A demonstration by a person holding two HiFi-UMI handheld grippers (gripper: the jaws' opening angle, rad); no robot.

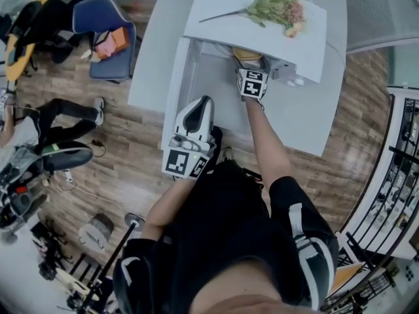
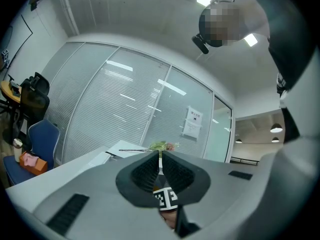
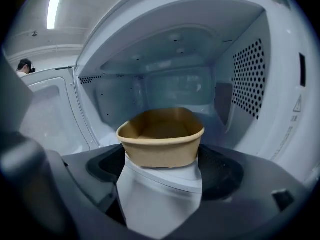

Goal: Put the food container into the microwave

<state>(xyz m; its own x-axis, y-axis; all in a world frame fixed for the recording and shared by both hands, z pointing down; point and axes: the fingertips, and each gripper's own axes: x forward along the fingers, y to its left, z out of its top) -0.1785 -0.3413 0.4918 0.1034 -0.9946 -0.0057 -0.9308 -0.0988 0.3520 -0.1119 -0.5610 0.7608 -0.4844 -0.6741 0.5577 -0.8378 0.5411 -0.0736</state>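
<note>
The right gripper [image 1: 250, 67] reaches forward into the open microwave [image 1: 308, 51]; its jaws are spread to the width of the container [image 3: 162, 144] and press on its two sides, near the end that faces the gripper.

The container is a tan, open-topped tub, upright and with nothing showing inside; its long axis seems to run away from the gripper, straight into the cavity, with the far end pointing at the back wall. It sits in the mouth of the cavity, roughly midway between the perforated right wall [image 3: 250, 74] and the left wall; whether its base touches the floor cannot be told. In the head view only a small tan part of it shows, just beyond the right gripper and under the microwave's top edge.

The door [image 1: 175, 97] stands swung open at the left of the cavity.

The left gripper [image 1: 198, 106] hangs back near the person's body, in front of the door and well apart from the container; its jaws are pressed together with nothing between them, and it points up toward a glass wall [image 2: 125, 114].

A sprig of flowers [image 1: 278, 8] lies on top of the microwave; the microwave stands on a white table [image 1: 298, 120].
</note>
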